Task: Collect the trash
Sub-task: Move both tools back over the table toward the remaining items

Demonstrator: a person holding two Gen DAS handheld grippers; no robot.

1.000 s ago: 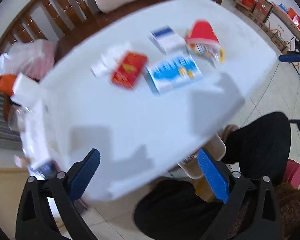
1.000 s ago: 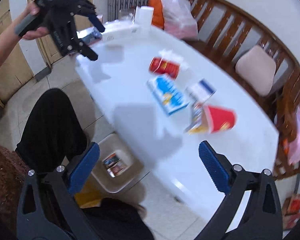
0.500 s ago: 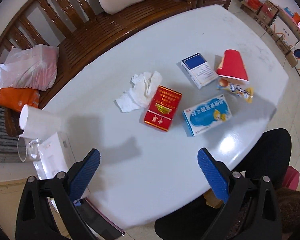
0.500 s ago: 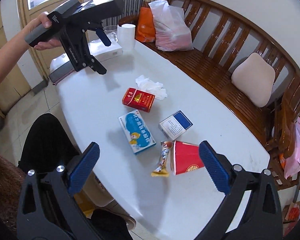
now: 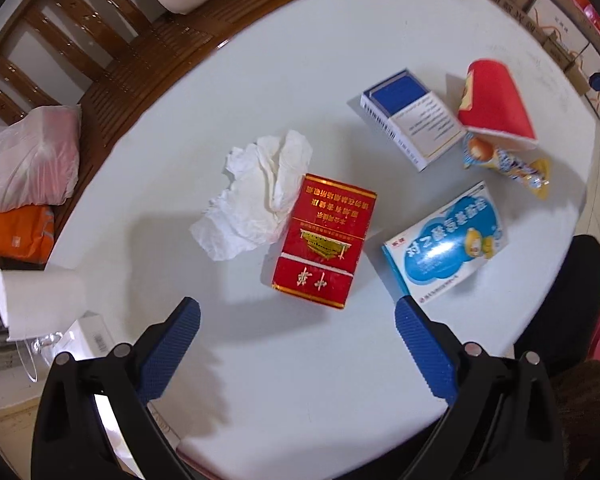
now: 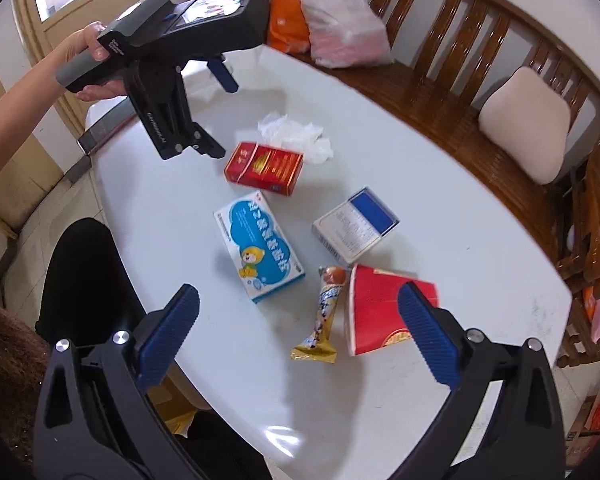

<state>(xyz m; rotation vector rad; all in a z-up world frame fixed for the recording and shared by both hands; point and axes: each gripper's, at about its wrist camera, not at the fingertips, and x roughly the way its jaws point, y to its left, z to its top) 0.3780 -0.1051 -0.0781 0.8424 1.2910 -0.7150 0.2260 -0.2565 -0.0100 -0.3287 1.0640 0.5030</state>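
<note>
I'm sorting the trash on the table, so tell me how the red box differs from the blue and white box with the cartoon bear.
The red box is red with gold print and touches the crumpled tissue. The bear box is white and blue and touches nothing. Both lie flat on the white table, ungripped.

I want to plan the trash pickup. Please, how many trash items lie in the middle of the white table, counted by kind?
Boxes: 3 (red box, light blue box, blue and white box)
Paper cups: 1 (red cup on its side)
Snack wrappers: 1 (wrapper)
Crumpled tissues: 1 (tissue)
Total: 6
</note>
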